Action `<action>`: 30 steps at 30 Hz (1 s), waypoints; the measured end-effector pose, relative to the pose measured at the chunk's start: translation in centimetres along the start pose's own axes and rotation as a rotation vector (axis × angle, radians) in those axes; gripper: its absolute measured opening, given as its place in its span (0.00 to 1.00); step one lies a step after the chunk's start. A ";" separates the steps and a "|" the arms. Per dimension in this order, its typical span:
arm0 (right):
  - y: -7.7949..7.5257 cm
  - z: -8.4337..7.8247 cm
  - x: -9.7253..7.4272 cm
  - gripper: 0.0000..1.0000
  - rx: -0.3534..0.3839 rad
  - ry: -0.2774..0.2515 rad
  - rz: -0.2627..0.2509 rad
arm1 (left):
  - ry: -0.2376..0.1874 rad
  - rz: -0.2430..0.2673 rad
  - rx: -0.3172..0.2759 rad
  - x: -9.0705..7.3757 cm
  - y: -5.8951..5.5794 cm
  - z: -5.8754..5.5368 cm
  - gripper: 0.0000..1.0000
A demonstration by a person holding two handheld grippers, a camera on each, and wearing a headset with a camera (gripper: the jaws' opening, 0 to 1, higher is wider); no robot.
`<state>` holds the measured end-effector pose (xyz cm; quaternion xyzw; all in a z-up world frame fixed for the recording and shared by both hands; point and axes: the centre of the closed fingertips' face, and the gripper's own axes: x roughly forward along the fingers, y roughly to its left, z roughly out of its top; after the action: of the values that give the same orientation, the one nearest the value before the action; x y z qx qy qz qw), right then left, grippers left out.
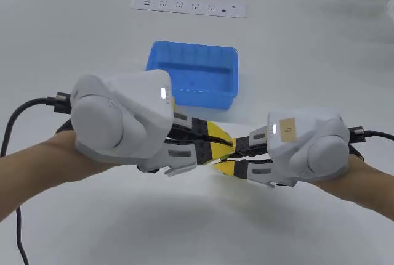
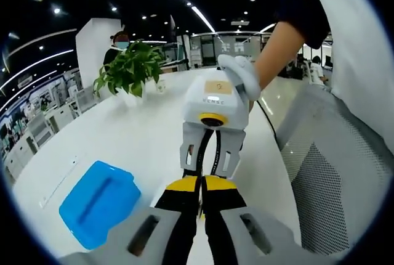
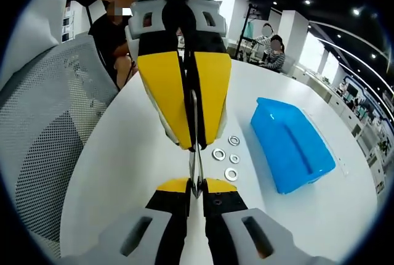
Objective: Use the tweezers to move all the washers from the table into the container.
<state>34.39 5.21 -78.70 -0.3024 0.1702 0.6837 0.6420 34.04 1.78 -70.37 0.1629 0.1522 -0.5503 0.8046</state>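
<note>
Four washers (image 3: 219,154) lay loose on the white table (image 3: 117,172), near the blue container (image 3: 292,145), where the right gripper view looked out past its jaws. That view also gave us the tweezers (image 3: 194,169), a thin metal strip running between the left gripper (image 3: 196,145) and the right gripper (image 3: 196,186). Both were closed tight on it, and we could not tell whether its points were parted. The head view showed us the grippers meeting nose to nose before the container, a power strip (image 1: 188,6) beyond. The left gripper view caught a potted plant (image 2: 129,71).
</note>
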 end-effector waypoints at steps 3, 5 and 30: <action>-0.3 0.0 0.0 0.09 0.047 -0.020 -0.012 | -0.050 0.028 -0.074 0.0 0.7 0.1 0.04; -0.4 0.1 0.0 0.09 0.071 -0.025 -0.017 | -0.051 0.031 -0.077 0.0 0.8 0.2 0.04; 0.4 -0.6 0.0 0.14 0.091 0.080 -0.048 | -0.069 0.033 -0.021 -1.2 0.2 1.0 0.04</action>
<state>34.10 4.80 -79.26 -0.3041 0.2194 0.6469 0.6640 33.86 2.43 -68.90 0.1380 0.1275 -0.5408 0.8199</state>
